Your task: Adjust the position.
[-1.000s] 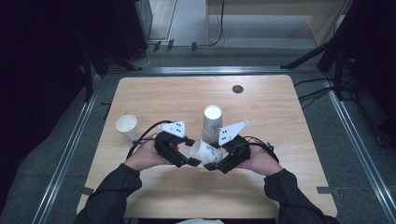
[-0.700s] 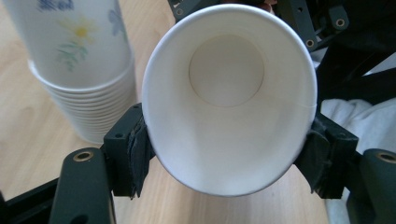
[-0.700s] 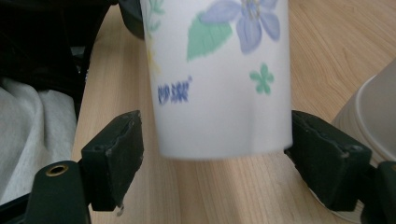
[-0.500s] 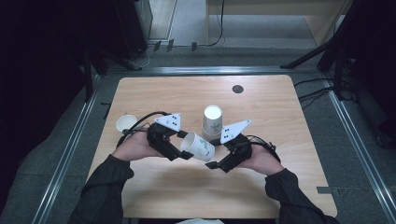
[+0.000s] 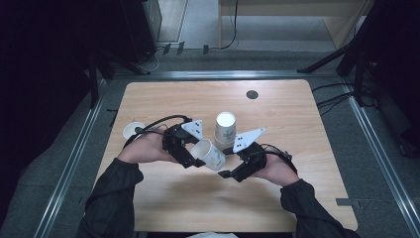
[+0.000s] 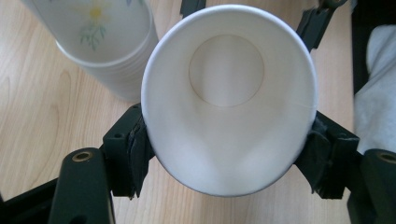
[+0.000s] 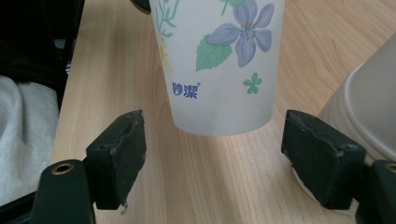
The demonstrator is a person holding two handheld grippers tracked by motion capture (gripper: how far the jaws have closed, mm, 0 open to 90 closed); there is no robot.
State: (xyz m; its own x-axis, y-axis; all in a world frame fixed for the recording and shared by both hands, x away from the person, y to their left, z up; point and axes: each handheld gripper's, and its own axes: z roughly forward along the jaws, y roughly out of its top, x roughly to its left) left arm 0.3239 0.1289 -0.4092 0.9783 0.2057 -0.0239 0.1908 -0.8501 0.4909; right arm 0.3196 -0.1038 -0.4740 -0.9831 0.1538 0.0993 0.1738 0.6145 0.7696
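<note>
A white paper cup (image 5: 210, 154) with a flower print lies tilted in the air over the table (image 5: 297, 114), its mouth toward my left gripper (image 5: 197, 157). In the left gripper view the left gripper (image 6: 229, 149) is shut on the cup (image 6: 229, 93) at its rim, and the mouth is squeezed into an oval. My right gripper (image 5: 229, 169) is at the cup's bottom end. In the right gripper view the right gripper (image 7: 233, 154) has just been closing; its jaws stand open on either side of the cup's base (image 7: 219, 70), pads clear of it.
A stack of upside-down paper cups (image 5: 225, 130) stands just behind the two grippers, and also appears as the stack (image 6: 107, 51) and the stack (image 7: 369, 107). A single cup (image 5: 132, 130) sits near the table's left edge. A dark round disc (image 5: 252, 94) lies at the back.
My left hand has risen a little with the cup in its grip. The right hand has stayed in place, and the cup's base now sits free of its pads.
</note>
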